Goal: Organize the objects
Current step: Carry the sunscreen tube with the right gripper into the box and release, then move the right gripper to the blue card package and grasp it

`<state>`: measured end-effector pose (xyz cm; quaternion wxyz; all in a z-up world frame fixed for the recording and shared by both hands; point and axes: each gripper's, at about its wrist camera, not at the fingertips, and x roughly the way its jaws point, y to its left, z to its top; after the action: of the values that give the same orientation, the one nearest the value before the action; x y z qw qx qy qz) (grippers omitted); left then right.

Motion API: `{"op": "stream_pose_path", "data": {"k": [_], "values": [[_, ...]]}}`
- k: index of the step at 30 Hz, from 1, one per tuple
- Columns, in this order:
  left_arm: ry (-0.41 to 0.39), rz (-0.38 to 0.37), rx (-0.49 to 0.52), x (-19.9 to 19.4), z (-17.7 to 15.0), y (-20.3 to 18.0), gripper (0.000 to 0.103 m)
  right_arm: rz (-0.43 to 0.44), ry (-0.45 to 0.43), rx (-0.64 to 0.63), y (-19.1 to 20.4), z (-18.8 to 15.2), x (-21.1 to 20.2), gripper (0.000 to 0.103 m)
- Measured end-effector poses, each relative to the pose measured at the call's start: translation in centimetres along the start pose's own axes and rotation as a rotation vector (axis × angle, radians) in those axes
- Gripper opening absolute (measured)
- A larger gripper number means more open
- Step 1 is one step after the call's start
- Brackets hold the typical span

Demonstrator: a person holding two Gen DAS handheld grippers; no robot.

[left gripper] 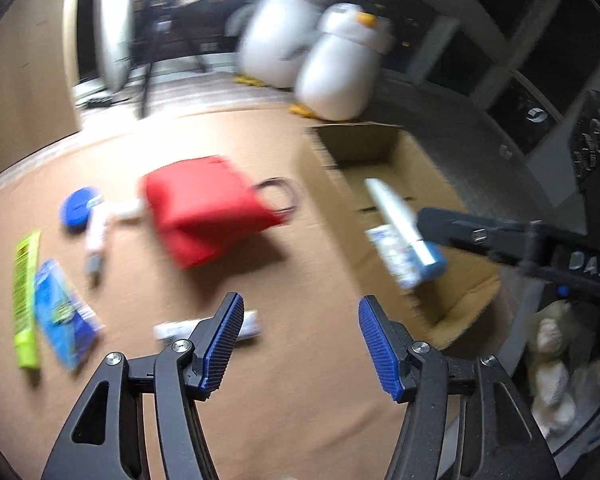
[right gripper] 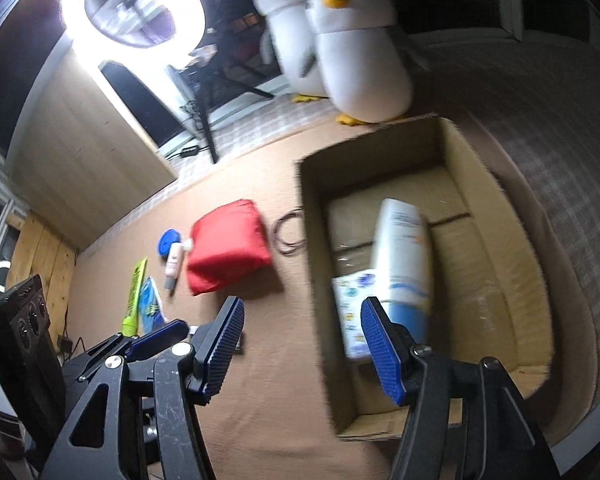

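Note:
My left gripper (left gripper: 301, 343) is open and empty above the brown mat, just over a small white tube (left gripper: 248, 325). My right gripper (right gripper: 302, 346) is open and empty at the near left rim of the open cardboard box (right gripper: 472, 160). In the box lie a white and blue bottle (right gripper: 404, 256) and a patterned packet (right gripper: 352, 300); both also show in the left wrist view, the bottle (left gripper: 400, 220) and the box (left gripper: 364, 144). On the mat lie a red pouch (left gripper: 208, 208), a blue disc (left gripper: 76, 210), a pink-white tube (left gripper: 98, 236), a lime tube (left gripper: 24, 296) and a blue packet (left gripper: 64, 312).
Two plush penguins (right gripper: 360, 52) stand beyond the box. A ring light (right gripper: 132, 4) on a tripod stands at the back left. Dark hair ties (right gripper: 288, 236) lie between the pouch and the box. A black speaker (right gripper: 16, 340) sits at the left.

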<state>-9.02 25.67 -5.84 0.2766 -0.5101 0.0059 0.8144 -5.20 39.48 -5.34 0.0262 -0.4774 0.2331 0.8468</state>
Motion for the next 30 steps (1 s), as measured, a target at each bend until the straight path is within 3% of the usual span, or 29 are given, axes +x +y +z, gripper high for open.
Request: {"op": "stream_pose_path", "data": {"k": [8,14,21,30], "values": [[0.006,0.104,-0.136,-3.7,-3.6,10.2,0.064,0.055,0.016,-0.112,6.7,0.0,2.4,0.057],[0.003,0.149,-0.257,-6.3,-7.0,17.0,0.064,0.111,0.092,-0.211,12.5,-1.0,5.9,0.057],[0.001,0.191,-0.311,-9.0,-10.7,20.7,0.064,0.135,0.230,-0.337,19.1,-2.4,11.6,0.057],[-0.018,0.203,-0.392,-11.5,-13.2,24.1,0.064,0.103,0.336,-0.441,23.5,-3.3,17.3,0.057]]}}
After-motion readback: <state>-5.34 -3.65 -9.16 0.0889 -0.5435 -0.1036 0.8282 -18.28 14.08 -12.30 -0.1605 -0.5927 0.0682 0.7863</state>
